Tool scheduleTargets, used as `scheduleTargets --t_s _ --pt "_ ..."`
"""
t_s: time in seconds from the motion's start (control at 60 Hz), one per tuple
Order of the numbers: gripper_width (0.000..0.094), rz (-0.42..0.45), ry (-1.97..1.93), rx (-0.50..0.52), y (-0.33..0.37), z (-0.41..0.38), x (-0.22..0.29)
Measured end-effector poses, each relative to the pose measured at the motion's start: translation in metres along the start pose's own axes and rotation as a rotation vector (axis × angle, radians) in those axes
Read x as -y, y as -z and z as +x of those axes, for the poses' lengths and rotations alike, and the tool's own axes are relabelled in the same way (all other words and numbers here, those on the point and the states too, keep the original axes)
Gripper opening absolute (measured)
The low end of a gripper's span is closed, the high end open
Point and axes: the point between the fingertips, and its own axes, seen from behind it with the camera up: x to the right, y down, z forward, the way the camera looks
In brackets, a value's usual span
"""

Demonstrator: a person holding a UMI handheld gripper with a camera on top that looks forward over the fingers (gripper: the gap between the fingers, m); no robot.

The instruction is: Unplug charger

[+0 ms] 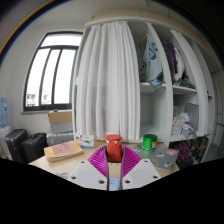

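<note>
My gripper (113, 151) shows with its pink pads (98, 158) closing in to a narrow V. A small red charger-like block (114, 147) with a darker red top sits right at the fingertips, and both pads press on its sides. It is held up in front of the room, above the level of the table (45, 163). No cable or socket is in view; the block's lower part is hidden between the pads.
A flat tan box (62, 150) lies on the table to the left. A green cup (149, 142) and clear containers (166, 157) stand to the right. Beyond are a white curtain (108, 85), a window (52, 70), shelves (170, 85) and a black chair (22, 143).
</note>
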Motion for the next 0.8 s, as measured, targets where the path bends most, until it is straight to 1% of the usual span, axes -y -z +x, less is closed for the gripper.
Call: scheduleTargets --t_s 0.067,0.117,0.283,0.317,0.383,0.45,0.483,0.567,0.7,0.717,0.75,0.8 --pt "0.0138 -0.015 0.011 -0.035 0.003 0.024 -0.003" --pt "0.0137 -0.046 0.015 -0.06 0.003 0.04 -0.015" --pt "0.0138 -0.23 -0.051 -0.102 -0.004 0.077 -0.094" --pt "0.0137 -0.253 -0.059 -0.103 -0.008 0.08 -0.113" --pt "0.0138 -0.351 -0.061 -0.102 -0.011 0.085 -0.149" --pt "0.0138 -0.42 -0.063 -0.092 -0.013 0.085 -0.171" --pt "0.0139 -0.409 -0.065 -0.092 -0.014 0.084 -0.169" --pt "0.0166 -0.442 -0.061 -0.096 -0.015 0.086 -0.171" --pt "0.0313 -0.463 -0.061 -0.09 -0.019 0.086 -0.175" --pt "0.0347 -0.469 -0.062 -0.088 -0.019 0.086 -0.176" --pt "0.0469 -0.479 -0.071 -0.091 -0.016 0.088 -0.178" --pt "0.0735 -0.483 -0.084 -0.1 -0.012 0.091 -0.176"
